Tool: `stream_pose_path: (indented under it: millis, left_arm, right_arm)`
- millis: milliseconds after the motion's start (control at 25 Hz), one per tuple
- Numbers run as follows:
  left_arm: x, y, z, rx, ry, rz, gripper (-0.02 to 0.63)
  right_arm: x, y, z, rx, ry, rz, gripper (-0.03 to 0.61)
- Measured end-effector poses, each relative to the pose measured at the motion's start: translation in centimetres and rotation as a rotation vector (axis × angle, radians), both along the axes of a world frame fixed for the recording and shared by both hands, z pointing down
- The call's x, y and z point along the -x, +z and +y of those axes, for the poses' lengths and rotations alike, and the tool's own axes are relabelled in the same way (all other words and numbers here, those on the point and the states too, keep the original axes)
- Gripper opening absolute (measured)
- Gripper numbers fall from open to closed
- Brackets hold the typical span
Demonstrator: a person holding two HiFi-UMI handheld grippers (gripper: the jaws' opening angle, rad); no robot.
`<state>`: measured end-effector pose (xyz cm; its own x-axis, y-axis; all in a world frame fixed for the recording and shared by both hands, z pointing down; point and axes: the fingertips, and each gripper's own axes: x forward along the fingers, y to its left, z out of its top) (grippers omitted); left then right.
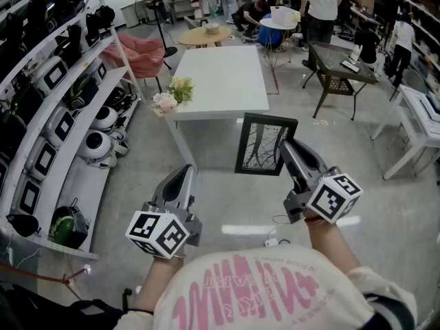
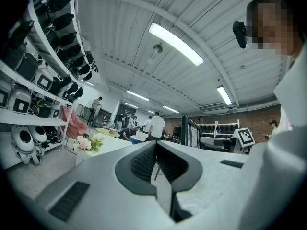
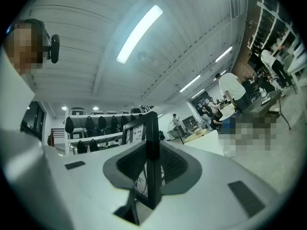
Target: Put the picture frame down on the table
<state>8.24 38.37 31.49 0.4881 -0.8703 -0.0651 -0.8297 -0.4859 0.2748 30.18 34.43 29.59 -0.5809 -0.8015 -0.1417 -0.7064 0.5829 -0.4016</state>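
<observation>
A black picture frame with a branch drawing hangs upright over the floor, just in front of the white table. My right gripper is shut on the frame's right edge. In the right gripper view that edge stands vertically between the jaws. My left gripper is held low at the left, shut with nothing in it, apart from the frame. In the left gripper view its jaws meet at the tips, and the frame shows to the right with the right gripper behind it.
Pink and white flowers lie on the table's near left corner. Shelves of helmets and round white devices line the left side. A dark mesh table and a white desk stand at the right. People stand at the back.
</observation>
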Motion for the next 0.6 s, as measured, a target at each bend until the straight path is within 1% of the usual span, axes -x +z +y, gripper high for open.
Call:
stream_pose_path:
  millis: [280, 480, 600]
  left_arm:
    - [0.4, 0.6, -0.4, -0.013, 0.006, -0.005, 0.003]
    - [0.1, 1.0, -0.4, -0.008, 0.013, -0.011, 0.003]
    - [0.3, 1.6, -0.7, 0.000, 0.005, -0.001, 0.003]
  right_arm:
    - [0.2, 0.5, -0.3, -0.012, 0.012, -0.011, 0.089]
    - [-0.1, 1.2, -0.5, -0.008, 0.017, -0.015, 0.091]
    - [-0.2, 1.7, -0.9, -0.008, 0.021, -0.022, 0.091]
